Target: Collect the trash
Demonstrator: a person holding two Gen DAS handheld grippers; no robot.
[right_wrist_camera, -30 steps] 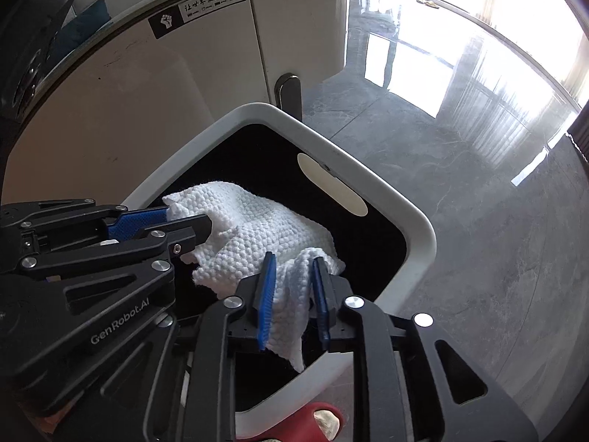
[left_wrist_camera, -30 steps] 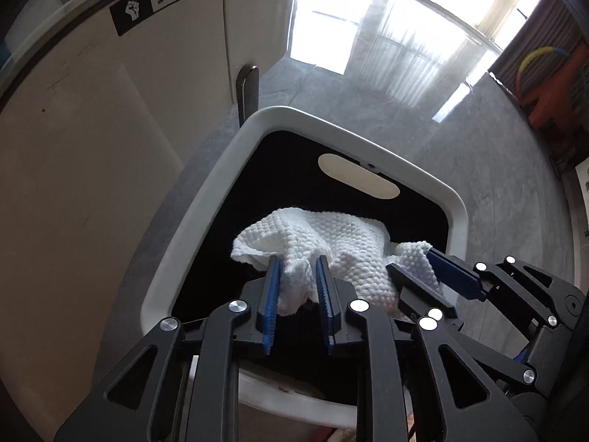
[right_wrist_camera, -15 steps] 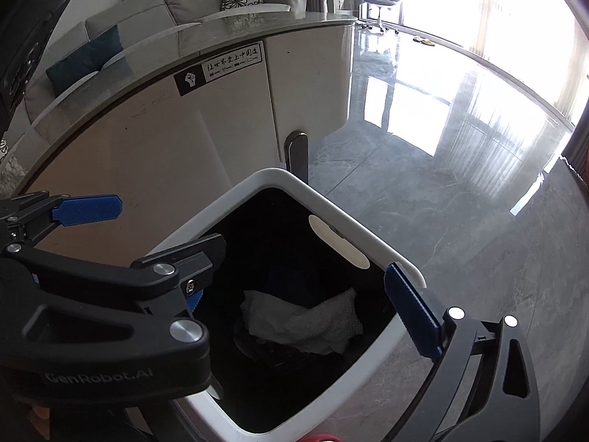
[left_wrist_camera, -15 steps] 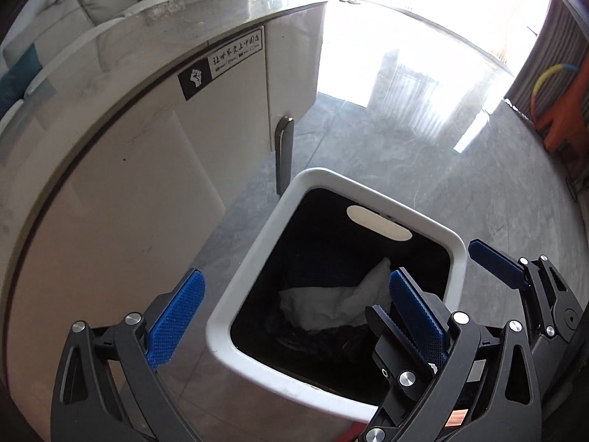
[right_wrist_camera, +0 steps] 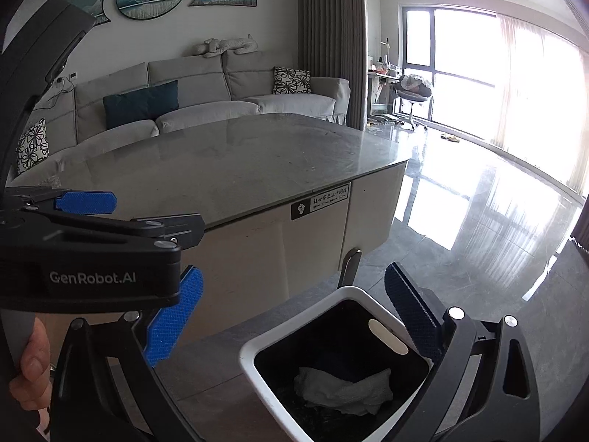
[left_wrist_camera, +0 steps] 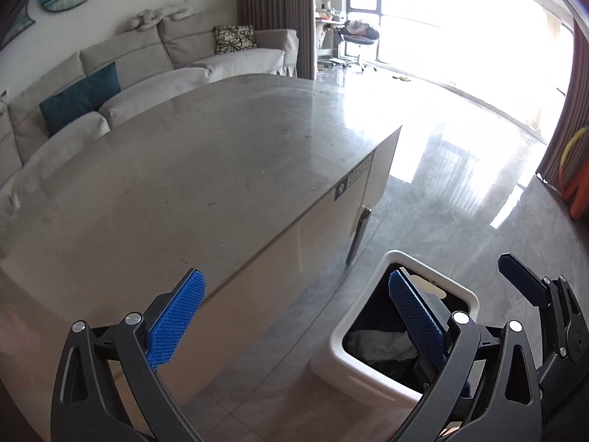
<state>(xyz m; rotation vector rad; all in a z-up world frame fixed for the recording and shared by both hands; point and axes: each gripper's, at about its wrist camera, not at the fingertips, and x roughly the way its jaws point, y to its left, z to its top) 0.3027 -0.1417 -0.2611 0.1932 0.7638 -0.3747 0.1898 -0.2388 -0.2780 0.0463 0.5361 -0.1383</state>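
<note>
Both wide: left gripper (left_wrist_camera: 294,320), right gripper (right_wrist_camera: 294,316); white towel (right_wrist_camera: 342,390) in bin (right_wrist_camera: 254,350) beside bare worktop (right_wrist_camera: 228,173); sofa (right_wrist_camera: 206,84) behind.

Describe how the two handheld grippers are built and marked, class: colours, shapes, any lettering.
Both grippers, left and right, are matte black linkage frames with triangular cutouts and silver rivets. Each finger carries a blue pad with a fine textured grid. The left gripper's body shows white lettering, GenRobot.AI. A bare thumb grips its handle; no sleeve or cable is visible.
</note>
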